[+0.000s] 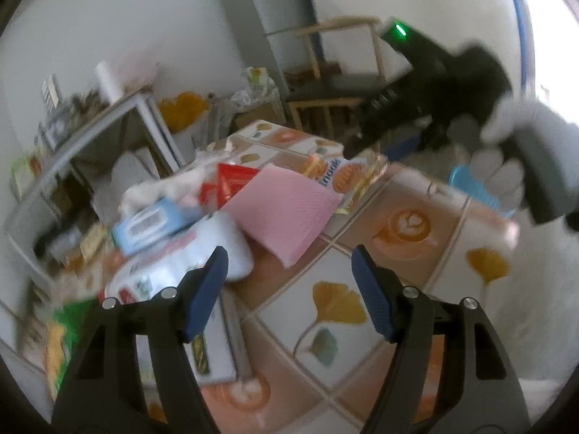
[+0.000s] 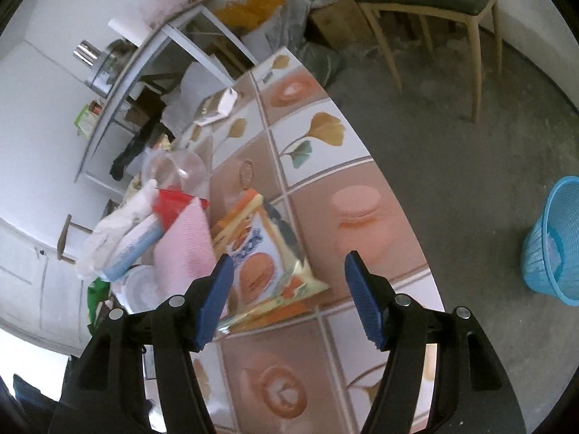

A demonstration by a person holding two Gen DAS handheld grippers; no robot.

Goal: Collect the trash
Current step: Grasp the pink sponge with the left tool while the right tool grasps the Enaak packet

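My left gripper [image 1: 289,264] is open and empty above the patterned table [image 1: 362,260], just in front of a pink cloth [image 1: 286,209] and a white tissue pack [image 1: 202,253]. My right gripper [image 2: 286,271] is open and empty, hovering over an orange snack wrapper [image 2: 267,264] that lies flat on the table [image 2: 362,217]. The wrapper also shows in the left wrist view [image 1: 347,173]. A red packet [image 1: 228,181], a blue-and-white wipes pack [image 1: 152,222] and a crumpled white bag [image 2: 115,224] lie in the pile. A blue trash basket [image 2: 553,242] stands on the floor at the right.
A wooden chair [image 2: 430,3] stands beyond the table. A grey metal shelf [image 2: 144,58] with clutter is at the left. A clear plastic cup [image 2: 181,170] lies on the table. The other hand-held gripper and a gloved hand [image 1: 506,166] show at the right of the left wrist view.
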